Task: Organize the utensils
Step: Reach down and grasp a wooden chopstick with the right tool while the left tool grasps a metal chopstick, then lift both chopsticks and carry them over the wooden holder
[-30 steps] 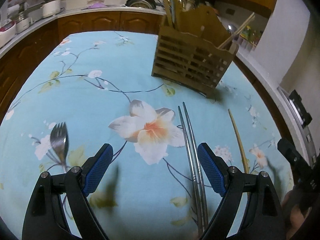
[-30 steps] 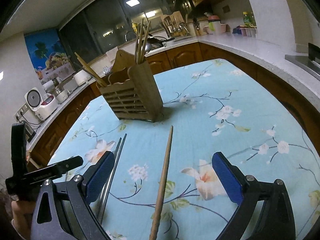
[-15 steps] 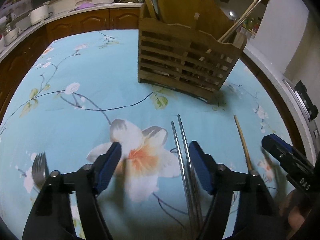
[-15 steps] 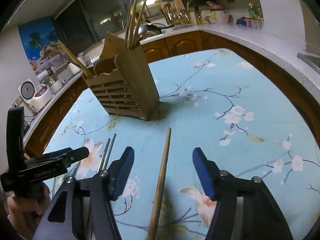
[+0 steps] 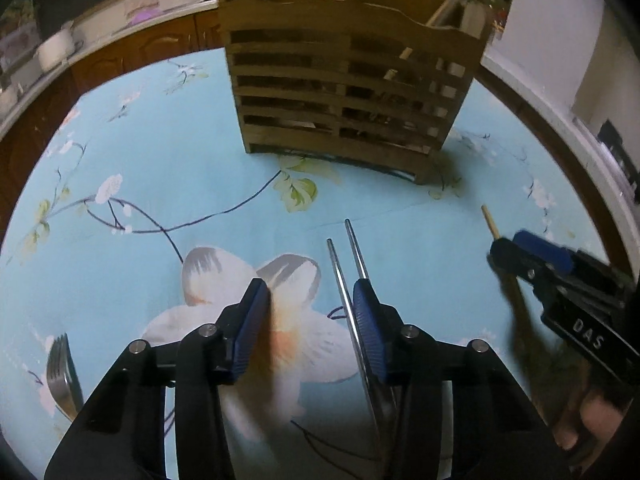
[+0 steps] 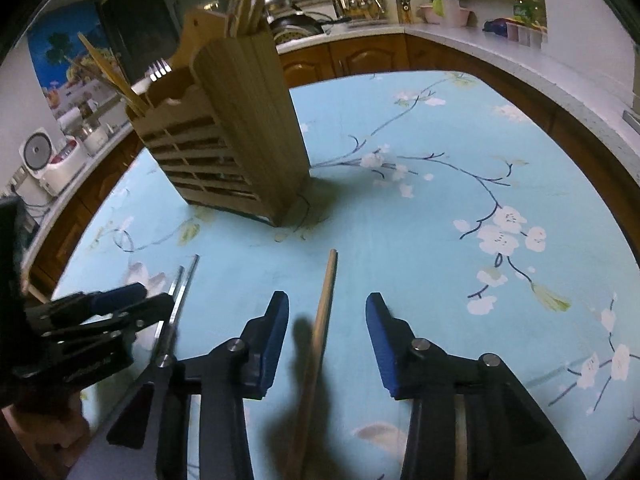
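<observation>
A wooden slatted utensil holder [image 5: 348, 92] stands on the blue floral tablecloth [image 5: 160, 152], with chopsticks and a fork in it [image 6: 224, 128]. Two metal chopsticks [image 5: 350, 264] lie flat. My left gripper [image 5: 308, 316] is open, low over the cloth, its right finger against them. A wooden chopstick [image 6: 326, 300] lies between the fingers of my open right gripper [image 6: 326, 320]. A metal fork [image 5: 60, 376] lies at the left. The right gripper shows in the left wrist view [image 5: 532, 256].
Wooden cabinets and a white counter [image 6: 460, 36] ring the table. A rice cooker [image 6: 40, 160] and other appliances stand on the left counter. The table's edge curves close on the right [image 5: 560, 128].
Both grippers have moved forward toward the holder and lower to the cloth. Both jaws have narrowed, the left beside the metal chopsticks, the right around the wooden chopstick.
</observation>
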A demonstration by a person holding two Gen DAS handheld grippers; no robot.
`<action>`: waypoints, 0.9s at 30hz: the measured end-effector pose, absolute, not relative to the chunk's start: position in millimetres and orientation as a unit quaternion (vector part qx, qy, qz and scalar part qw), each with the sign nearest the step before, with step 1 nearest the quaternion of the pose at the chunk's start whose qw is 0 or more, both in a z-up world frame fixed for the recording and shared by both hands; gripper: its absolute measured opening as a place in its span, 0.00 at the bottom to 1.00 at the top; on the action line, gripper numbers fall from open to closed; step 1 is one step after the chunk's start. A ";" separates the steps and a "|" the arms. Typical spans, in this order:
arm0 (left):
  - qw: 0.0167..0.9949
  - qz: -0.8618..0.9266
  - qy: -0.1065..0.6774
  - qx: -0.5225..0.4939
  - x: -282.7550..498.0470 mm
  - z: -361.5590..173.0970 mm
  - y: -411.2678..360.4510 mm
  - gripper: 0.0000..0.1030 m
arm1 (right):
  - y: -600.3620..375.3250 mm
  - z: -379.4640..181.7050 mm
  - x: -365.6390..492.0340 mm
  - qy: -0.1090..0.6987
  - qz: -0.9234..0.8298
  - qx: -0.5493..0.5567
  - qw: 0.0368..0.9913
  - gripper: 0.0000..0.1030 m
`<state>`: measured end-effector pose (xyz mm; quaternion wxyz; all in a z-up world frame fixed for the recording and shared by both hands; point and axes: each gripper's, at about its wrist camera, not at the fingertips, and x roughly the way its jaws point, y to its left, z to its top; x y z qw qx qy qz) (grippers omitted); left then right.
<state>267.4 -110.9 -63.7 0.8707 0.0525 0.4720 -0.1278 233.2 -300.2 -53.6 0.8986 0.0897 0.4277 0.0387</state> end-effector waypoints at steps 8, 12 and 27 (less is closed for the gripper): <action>0.874 -0.140 0.459 0.077 265.2 -63.7 -122.1 0.07 | -282.2 -56.2 247.2 0.431 0.011 0.010 0.902 0.10; 0.874 -0.147 0.462 0.048 264.3 -61.9 -109.7 0.04 | -283.2 -55.3 247.2 0.433 0.021 0.014 0.901 0.06; 0.890 -0.187 0.412 -0.060 220.7 1.1 -59.6 0.04 | -297.1 6.7 195.9 0.370 0.094 0.131 0.915 0.05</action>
